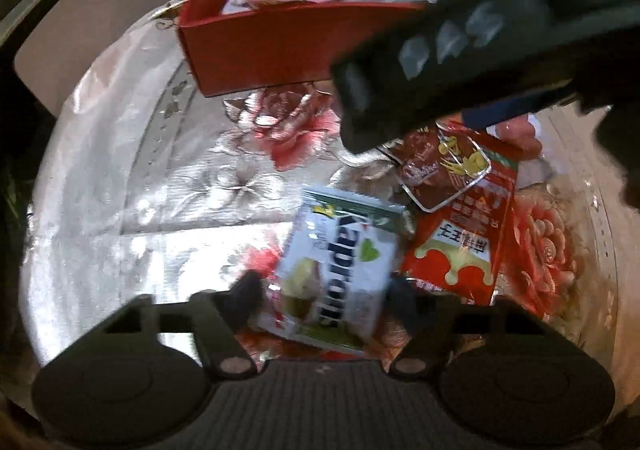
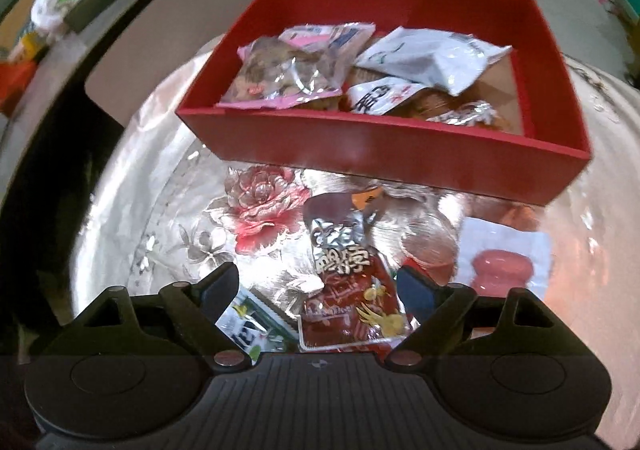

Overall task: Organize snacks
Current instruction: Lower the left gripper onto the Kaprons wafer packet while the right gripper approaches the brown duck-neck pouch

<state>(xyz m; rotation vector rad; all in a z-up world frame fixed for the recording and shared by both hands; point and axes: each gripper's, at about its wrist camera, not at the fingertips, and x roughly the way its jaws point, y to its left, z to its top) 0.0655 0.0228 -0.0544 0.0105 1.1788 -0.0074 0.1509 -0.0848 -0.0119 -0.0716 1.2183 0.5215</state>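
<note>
Left wrist view: the left gripper (image 1: 326,292) has its fingers closed against both sides of a white and green snack packet (image 1: 340,270), which sits between them just above the flowered tablecloth (image 1: 132,185). Beside the packet lies a red packet (image 1: 464,238), and the right gripper (image 1: 404,81) crosses overhead, blurred. The red box (image 1: 272,49) stands farther off with packets already in it. To do this step well, I judge the packet should be lifted clear of the red one's edge and carried over the box's near wall before letting go.

Right wrist view: the right gripper (image 2: 318,286) stands wide open and holds nothing, its fingers either side of a red and silver packet (image 2: 348,286) on the cloth. Only this view shows the inside of the red box (image 2: 384,145): a pink packet (image 2: 284,77) on the left, white ones (image 2: 432,57) on the right, with room near the right wall. A corner of the white and green packet (image 2: 248,326) shows at the left finger. The left gripper's hold is seen only from the other camera.
</note>
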